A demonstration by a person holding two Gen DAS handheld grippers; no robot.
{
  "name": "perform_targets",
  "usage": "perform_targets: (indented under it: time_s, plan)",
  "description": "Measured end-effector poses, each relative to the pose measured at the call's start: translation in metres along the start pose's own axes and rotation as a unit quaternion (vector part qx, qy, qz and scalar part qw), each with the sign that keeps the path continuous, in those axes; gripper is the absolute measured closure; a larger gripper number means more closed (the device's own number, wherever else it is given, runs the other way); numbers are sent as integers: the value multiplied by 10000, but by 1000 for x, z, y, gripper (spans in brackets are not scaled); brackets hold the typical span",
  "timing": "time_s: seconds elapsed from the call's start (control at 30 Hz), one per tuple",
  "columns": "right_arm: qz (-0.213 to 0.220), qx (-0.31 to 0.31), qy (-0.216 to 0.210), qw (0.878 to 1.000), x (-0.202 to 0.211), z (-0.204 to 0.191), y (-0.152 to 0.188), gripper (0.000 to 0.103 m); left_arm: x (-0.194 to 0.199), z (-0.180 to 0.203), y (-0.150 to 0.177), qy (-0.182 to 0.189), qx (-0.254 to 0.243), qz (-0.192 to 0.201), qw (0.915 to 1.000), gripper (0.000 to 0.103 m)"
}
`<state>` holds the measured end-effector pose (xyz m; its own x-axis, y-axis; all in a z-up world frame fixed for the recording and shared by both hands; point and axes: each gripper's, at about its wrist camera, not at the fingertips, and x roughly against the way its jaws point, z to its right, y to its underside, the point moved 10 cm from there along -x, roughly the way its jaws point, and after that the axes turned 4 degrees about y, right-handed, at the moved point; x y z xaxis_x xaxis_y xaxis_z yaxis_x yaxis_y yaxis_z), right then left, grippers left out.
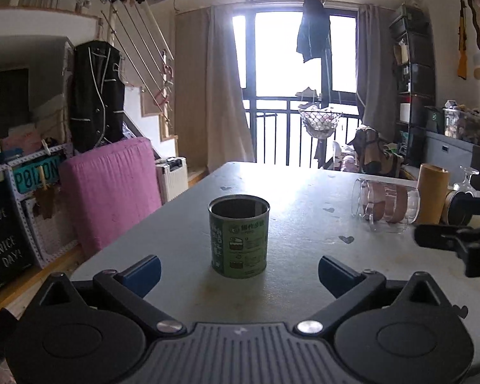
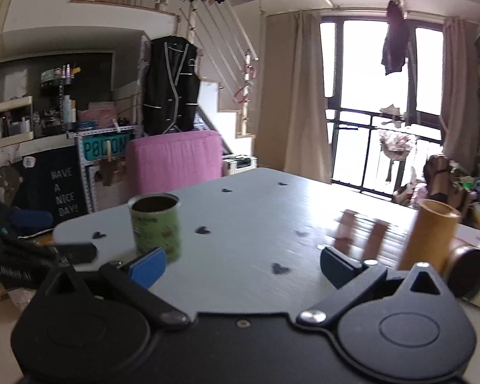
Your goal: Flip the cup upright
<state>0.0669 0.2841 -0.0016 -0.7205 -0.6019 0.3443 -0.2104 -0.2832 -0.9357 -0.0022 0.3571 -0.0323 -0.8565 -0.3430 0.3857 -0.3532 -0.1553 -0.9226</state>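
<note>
Glass cup (image 1: pixel 385 206) lies on its side on the grey table (image 1: pixel 291 192), right of centre, open mouth toward the left, brown bands showing through its clear wall. In the right wrist view it is only a blurred clear shape with brown bands (image 2: pixel 358 233). Green can (image 1: pixel 239 236) stands upright mid-table, open top up, well apart from the cup. Tan cylinder (image 1: pixel 432 193) stands upright just beside the cup's far end; a stemmed glass (image 1: pixel 465 179) sits behind it.

Left gripper (image 1: pixel 239 273): jaws spread wide, blue pads on either side of the green can but short of it, holding nothing.

Right gripper (image 2: pixel 243 265): jaws also spread wide, nothing between them; tan cylinder (image 2: pixel 430 236) and a dark-ended tube (image 2: pixel 470 270), lying on its side, close past its right finger. Its black fingers show at the right edge of the left wrist view (image 1: pixel 457 240), near the cup, not touching.
</note>
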Motion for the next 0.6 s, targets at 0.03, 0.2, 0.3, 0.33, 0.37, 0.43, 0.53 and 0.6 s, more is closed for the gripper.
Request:
perform_targets:
  time_s: [0.03,0.2,0.3,0.33,0.37,0.43,0.53,0.6]
  plan:
    - [-5,-25,49,10000,4,4,3,0,2,2,0,-36,-18,6,10000,0]
    - [-46,-135,326,9994,18,22,11,0,9,5,0,-85,32,6,10000,0]
    - [-68,-129,466,9988,25,31,16,0,12,4,3,-128,100,-17,9999,0]
    - [-72,-144,512,9986,28,34,18,0,12,5,4,-134,117,-36,9998,0]
    - [-77,-160,544,9984,30,36,20,0,12,5,5,-134,133,-60,9998,0]
    - [-96,-197,615,9979,32,41,22,0,13,6,7,-121,162,-97,9997,0]
    - [-131,-236,731,9970,35,48,26,0,13,7,10,-86,169,-138,9997,0]
    - [-148,-267,759,9966,37,51,29,0,12,10,11,-82,150,-166,9997,0]
